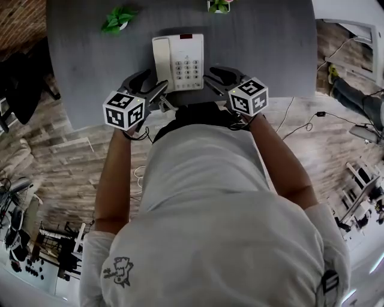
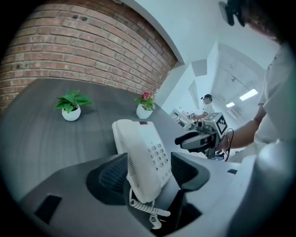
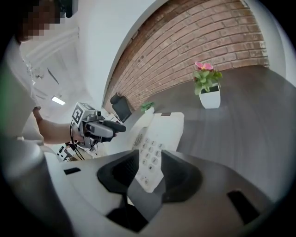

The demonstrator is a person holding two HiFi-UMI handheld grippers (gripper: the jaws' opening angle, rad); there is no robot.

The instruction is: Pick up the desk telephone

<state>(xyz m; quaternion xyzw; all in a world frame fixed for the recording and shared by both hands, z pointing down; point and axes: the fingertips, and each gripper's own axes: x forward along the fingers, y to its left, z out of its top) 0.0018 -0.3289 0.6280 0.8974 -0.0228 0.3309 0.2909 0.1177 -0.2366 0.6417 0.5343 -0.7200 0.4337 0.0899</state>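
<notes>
A white desk telephone (image 1: 180, 60) lies flat on the grey table (image 1: 90, 60) near its front edge, with its handset along the left side and the keypad facing up. My left gripper (image 1: 150, 81) is at the phone's near left corner and my right gripper (image 1: 223, 77) is at its near right corner. In the left gripper view, the phone (image 2: 143, 148) and its coiled cord (image 2: 145, 208) show between the open jaws of the left gripper (image 2: 148, 169). In the right gripper view, the keypad corner (image 3: 152, 157) shows between the jaws of the right gripper (image 3: 150, 169), which are apart.
A green potted plant (image 1: 119, 19) and a pink-flowered pot (image 1: 219, 6) stand at the table's far edge behind the phone. A brick wall (image 2: 69, 51) rises beyond. Cables (image 1: 306, 123) trail on the wooden floor to the right, and dark chairs (image 1: 24, 84) stand at the left.
</notes>
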